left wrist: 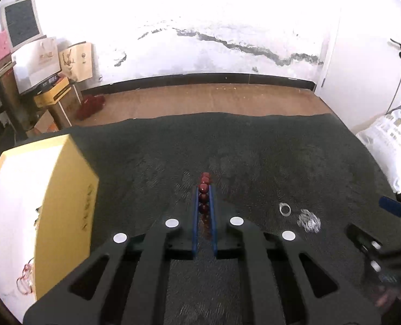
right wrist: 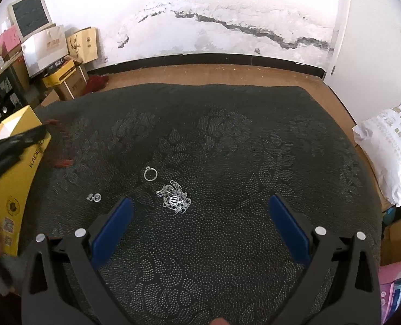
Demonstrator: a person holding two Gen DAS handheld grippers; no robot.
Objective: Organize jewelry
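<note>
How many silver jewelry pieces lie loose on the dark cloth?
3: a ring farthest back, a tangled chain in front of it, and a small piece nearer the yellow box. Others may be hidden.

Your left gripper sits over the middle of the surface, its jaws closed on a string of beads that runs forward past the fingertips. The box stands at the left edge of the surface, to the left of that gripper. Your right gripper hangs nearer you, jaws wide apart. Ahead of it lies the chain, the ring just behind and left of the chain, the earring further left, near the box.
</note>
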